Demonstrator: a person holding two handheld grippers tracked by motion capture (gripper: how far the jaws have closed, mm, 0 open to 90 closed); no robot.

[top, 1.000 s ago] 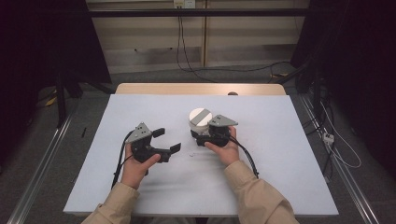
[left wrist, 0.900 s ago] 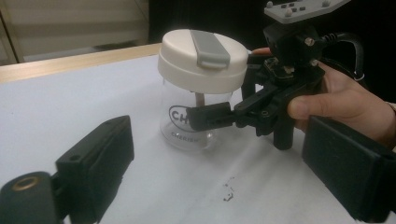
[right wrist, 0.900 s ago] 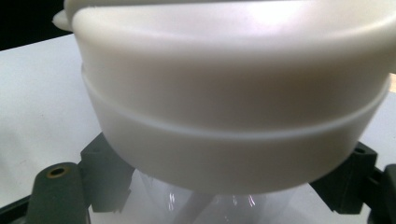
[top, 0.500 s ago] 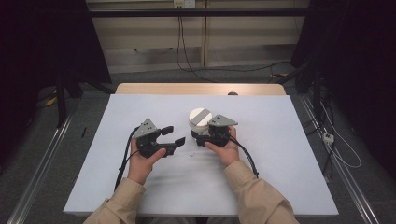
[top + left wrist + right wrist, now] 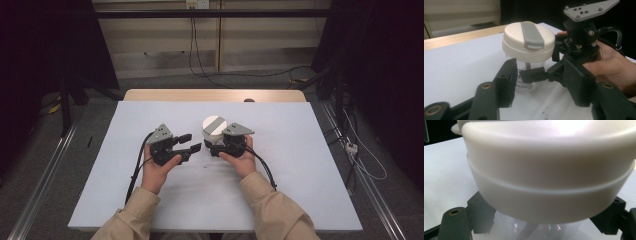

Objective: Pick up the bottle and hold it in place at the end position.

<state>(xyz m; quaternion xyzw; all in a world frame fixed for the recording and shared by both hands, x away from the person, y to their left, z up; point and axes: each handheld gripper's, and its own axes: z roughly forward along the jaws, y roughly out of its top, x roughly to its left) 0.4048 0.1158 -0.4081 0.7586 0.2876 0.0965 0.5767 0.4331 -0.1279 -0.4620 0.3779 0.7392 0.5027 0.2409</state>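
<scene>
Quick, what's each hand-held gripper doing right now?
Left hand-held gripper: open, jaws just been closing, nothing between them.
Right hand-held gripper: shut on the clear jar.

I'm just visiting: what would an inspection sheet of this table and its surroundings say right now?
Surface: white table top, wooden strip at its far edge, a few dark specks near the middle.
Job's things: clear jar with a cream lid and grey flap, standing upright.
Clutter: nothing seen.
Grippers: right gripper shut on the jar below its lid; left gripper open, jaws just been closing, not touching the jar.
Cables: one trails from each gripper; more on the floor.
Surroundings: dark curtains, metal rails, pale back wall.
</scene>
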